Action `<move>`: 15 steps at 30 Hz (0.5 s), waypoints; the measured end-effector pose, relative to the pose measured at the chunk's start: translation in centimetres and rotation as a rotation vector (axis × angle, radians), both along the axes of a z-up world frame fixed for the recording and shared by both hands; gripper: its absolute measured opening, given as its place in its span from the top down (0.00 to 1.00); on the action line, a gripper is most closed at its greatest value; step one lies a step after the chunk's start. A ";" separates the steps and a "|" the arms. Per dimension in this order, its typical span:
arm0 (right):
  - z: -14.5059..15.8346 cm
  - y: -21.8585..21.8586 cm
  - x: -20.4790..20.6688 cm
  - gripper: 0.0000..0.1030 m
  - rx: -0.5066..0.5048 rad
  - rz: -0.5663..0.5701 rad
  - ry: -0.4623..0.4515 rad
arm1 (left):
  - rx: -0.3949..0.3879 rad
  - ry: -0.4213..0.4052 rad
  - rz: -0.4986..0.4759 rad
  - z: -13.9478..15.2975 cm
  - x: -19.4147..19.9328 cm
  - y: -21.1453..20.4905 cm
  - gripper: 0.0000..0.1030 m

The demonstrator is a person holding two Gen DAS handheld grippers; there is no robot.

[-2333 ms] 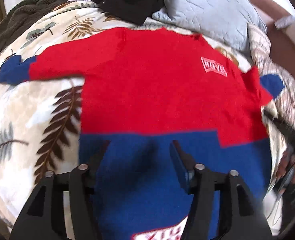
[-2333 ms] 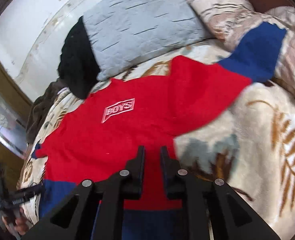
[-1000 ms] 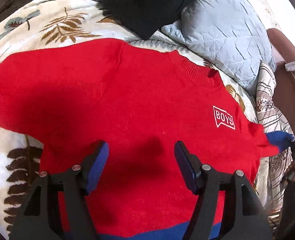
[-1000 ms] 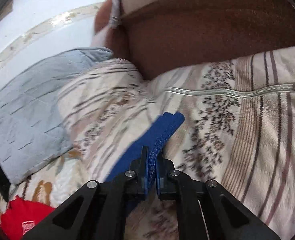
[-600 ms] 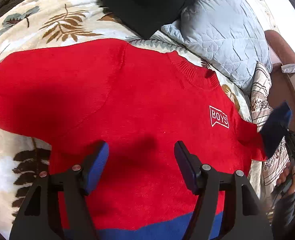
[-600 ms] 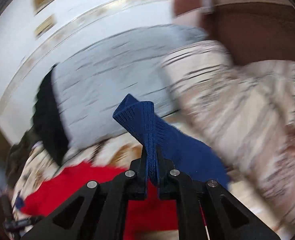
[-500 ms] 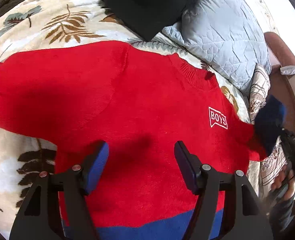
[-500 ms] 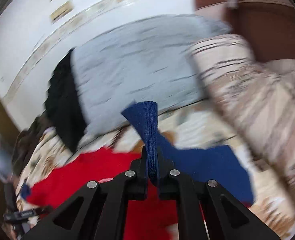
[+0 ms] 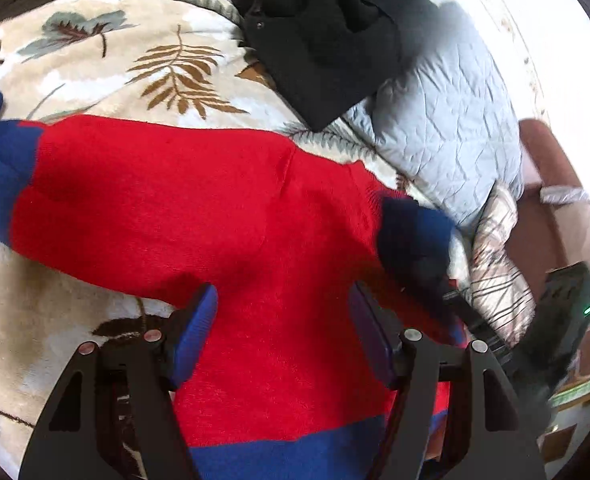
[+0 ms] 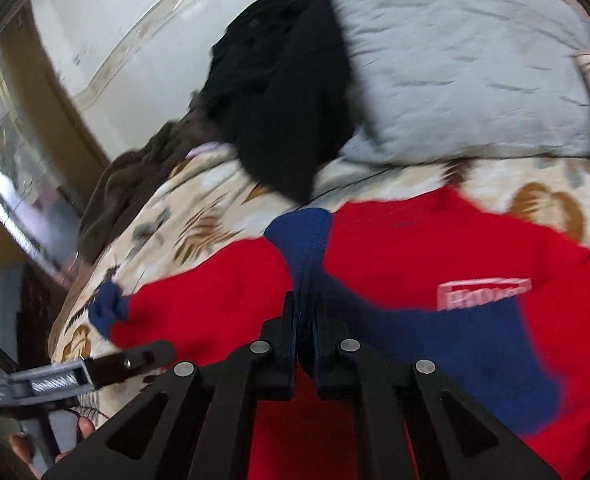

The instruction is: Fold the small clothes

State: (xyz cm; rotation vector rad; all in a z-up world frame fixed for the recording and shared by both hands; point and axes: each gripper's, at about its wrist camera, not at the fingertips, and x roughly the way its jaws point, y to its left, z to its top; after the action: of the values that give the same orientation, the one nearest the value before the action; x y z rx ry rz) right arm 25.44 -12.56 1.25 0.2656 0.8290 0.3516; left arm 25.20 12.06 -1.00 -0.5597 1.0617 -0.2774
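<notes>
Red knit fills the left wrist view: a child's sweater [image 9: 223, 216] with blue cuffs and a blue hem band lies spread on a leaf-print blanket [image 9: 95, 60]. The left gripper [image 9: 283, 328] hovers over the sweater's chest with its blue-padded fingers [image 9: 195, 328] spread wide and nothing between them. At the right, the blue cuff [image 9: 411, 232] sits lifted over the red body, near a grey quilted pillow [image 9: 447, 132] and a black garment [image 9: 327, 40].

From the right wrist view, the right gripper [image 10: 305, 320] is pressed together on the blue cuff [image 10: 301, 236], with the sleeve drawn across the sweater's [image 10: 435, 248] chest beside its white logo patch [image 10: 483, 292]. The black garment [image 10: 279, 92] and pillow [image 10: 455, 60] lie beyond.
</notes>
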 end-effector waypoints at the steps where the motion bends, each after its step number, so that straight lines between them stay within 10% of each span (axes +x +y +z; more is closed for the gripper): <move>1: -0.7 1.2 0.0 0.92 0.004 0.015 0.019 | -0.018 -0.003 0.004 -0.1 0.0 0.2 0.35; 9: -4.6 3.0 -2.6 0.84 0.037 0.135 0.189 | -0.128 0.086 -0.087 -2.3 0.7 -1.7 0.35; 15: -3.0 -7.8 -5.8 0.74 0.086 -0.057 0.133 | -0.102 0.105 -0.170 -3.5 1.2 -6.4 0.35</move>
State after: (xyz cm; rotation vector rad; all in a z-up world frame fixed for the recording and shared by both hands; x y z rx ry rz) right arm 19.59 -20.35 -1.74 0.3951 0.9361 0.3187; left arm 26.38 5.68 -4.50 -0.5814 1.2042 -0.4576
